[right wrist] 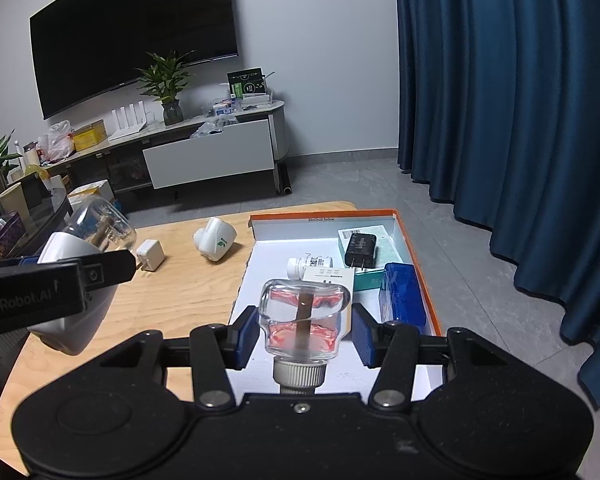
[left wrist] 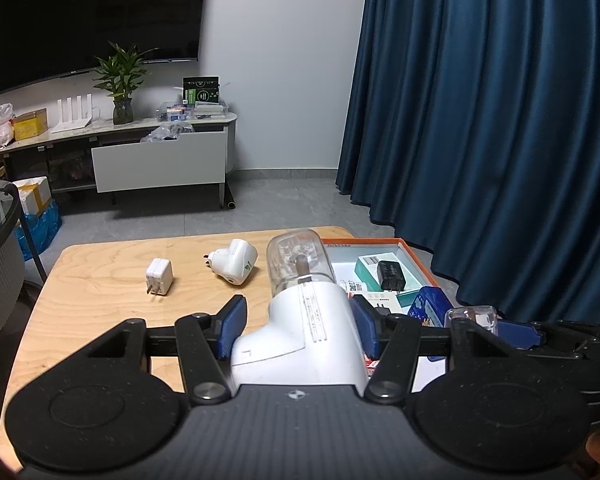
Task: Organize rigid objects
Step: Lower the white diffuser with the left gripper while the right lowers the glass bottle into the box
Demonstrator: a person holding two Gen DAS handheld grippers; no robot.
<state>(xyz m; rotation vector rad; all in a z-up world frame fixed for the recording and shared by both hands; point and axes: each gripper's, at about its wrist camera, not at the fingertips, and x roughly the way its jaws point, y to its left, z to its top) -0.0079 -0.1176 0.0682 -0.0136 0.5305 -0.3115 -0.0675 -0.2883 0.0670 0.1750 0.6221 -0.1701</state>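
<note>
My left gripper (left wrist: 298,328) is shut on a white plug-in vaporizer (left wrist: 308,332) whose clear bottle points forward over the wooden table (left wrist: 100,320). In the right wrist view that gripper (right wrist: 56,280) shows at the left with the same vaporizer (right wrist: 72,320). My right gripper (right wrist: 305,336) is shut on a clear wick bottle (right wrist: 304,320) with a white screw cap, held above the near end of the orange-rimmed box (right wrist: 324,213). A white square charger (left wrist: 159,277) and a white rounded plug (left wrist: 236,265) lie on the table.
The box holds a black charger (right wrist: 360,250) on a teal carton, a white pill bottle (right wrist: 308,264), a white carton (right wrist: 328,278) and a blue case (right wrist: 404,296). A blue curtain (right wrist: 520,120) hangs at the right. A TV cabinet (right wrist: 212,160) with an open drawer stands beyond.
</note>
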